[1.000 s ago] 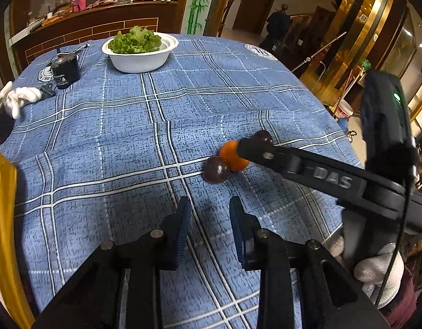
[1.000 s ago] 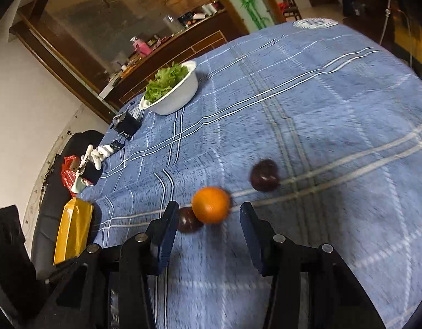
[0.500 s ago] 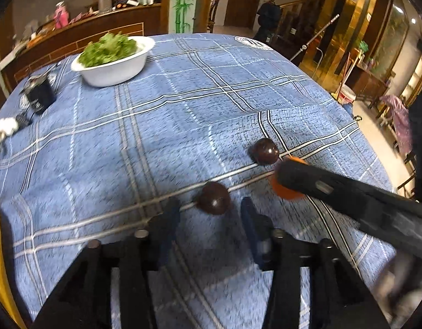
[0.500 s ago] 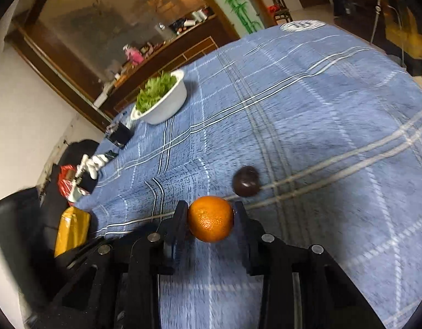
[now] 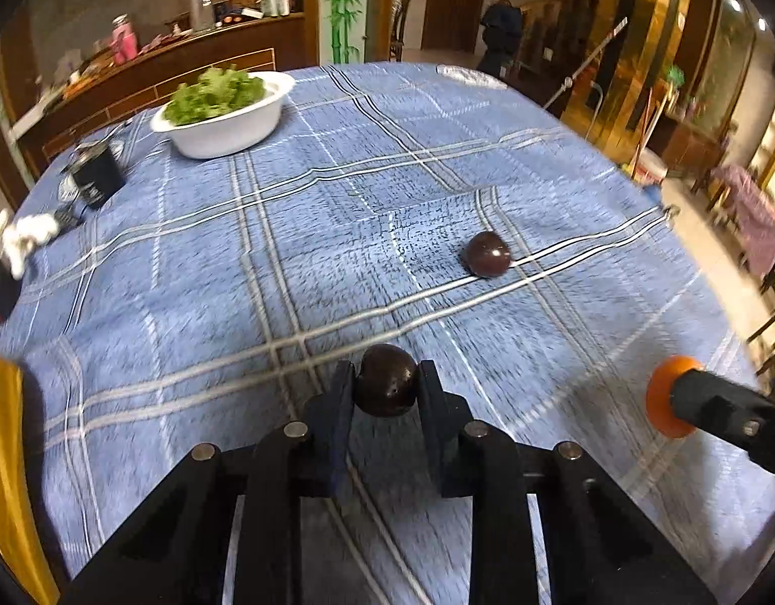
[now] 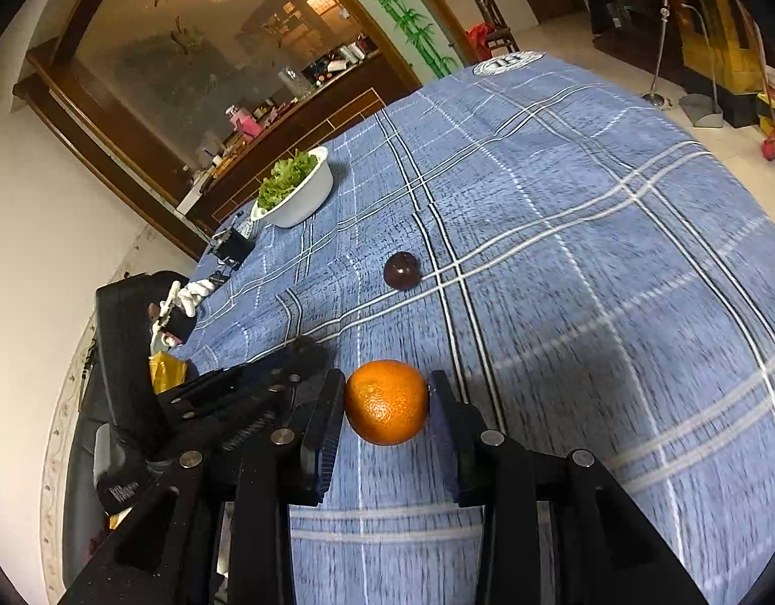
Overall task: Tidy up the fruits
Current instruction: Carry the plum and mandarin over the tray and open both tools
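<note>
Fruits are held in both grippers. The left gripper (image 5: 386, 393) grasps a dark purple round fruit (image 5: 386, 387) between its two black fingers, low over the blue checked tablecloth (image 5: 337, 212); if the fruit touches the cloth or not, I cannot tell. The right gripper (image 6: 386, 411) clamps a round orange citrus fruit (image 6: 386, 402) between its fingers, and in the left wrist view this same fruit (image 5: 662, 403) shows at the right side, near the edge of the table. A second dark purple round fruit (image 5: 487, 253) lies free on the cloth, on a white stripe, well apart from both grippers; the right wrist view shows it (image 6: 401, 270) beyond the orange fruit. At the far side of the table stands a white oval bowl (image 5: 226, 126) filled with green lettuce leaves (image 5: 213, 93). A small black box (image 5: 96, 179) stands on the cloth to the left of the bowl.
</note>
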A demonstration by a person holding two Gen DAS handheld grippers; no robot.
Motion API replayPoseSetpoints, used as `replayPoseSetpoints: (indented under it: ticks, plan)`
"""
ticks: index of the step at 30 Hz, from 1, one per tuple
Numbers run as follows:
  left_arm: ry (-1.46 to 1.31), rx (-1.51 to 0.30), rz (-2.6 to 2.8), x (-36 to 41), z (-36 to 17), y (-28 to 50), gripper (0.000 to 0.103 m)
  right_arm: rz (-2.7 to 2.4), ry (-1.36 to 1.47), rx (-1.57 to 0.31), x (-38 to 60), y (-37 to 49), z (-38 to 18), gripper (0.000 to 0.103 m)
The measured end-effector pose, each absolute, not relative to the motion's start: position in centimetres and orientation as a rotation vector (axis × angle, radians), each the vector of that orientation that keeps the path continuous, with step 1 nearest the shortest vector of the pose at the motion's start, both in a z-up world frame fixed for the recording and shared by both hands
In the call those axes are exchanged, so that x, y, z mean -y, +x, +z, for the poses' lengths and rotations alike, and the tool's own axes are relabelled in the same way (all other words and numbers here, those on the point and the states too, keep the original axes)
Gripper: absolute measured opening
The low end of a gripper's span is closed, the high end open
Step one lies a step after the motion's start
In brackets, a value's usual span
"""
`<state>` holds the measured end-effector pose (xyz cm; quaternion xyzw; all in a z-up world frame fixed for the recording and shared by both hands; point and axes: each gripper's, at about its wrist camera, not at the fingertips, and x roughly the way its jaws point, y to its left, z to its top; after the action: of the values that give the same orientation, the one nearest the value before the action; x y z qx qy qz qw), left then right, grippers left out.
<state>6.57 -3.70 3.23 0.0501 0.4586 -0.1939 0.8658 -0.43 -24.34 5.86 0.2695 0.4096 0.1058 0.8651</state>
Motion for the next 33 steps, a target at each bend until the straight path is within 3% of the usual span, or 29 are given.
replayPoseSetpoints:
  ticks: [11, 18, 27, 33]
  plan:
    - [-0.113, -0.851, -0.498, -1.9, 9.2, -2.8, 0.024, 0.243, 0.562, -0.832, 22.2, -5.2, 7.5, 0.036]
    - [-0.267, -0.743, -0.392, -11.2, 11.6, -7.4, 0.024, 0.34, 0.475, -0.808, 16.2, -7.4, 10.6, 0.037]
    - [-0.455, -0.745, -0.039, -27.4, 10.0, -8.8, 0.024, 0.551, 0.336, -0.822, 3.5, -7.8, 13.1, 0.038]
    - [-0.548, -0.751, 0.029, -32.1, 7.7, -8.9, 0.024, 0.665, 0.221, -0.899, -5.7, -7.0, 11.1, 0.038]
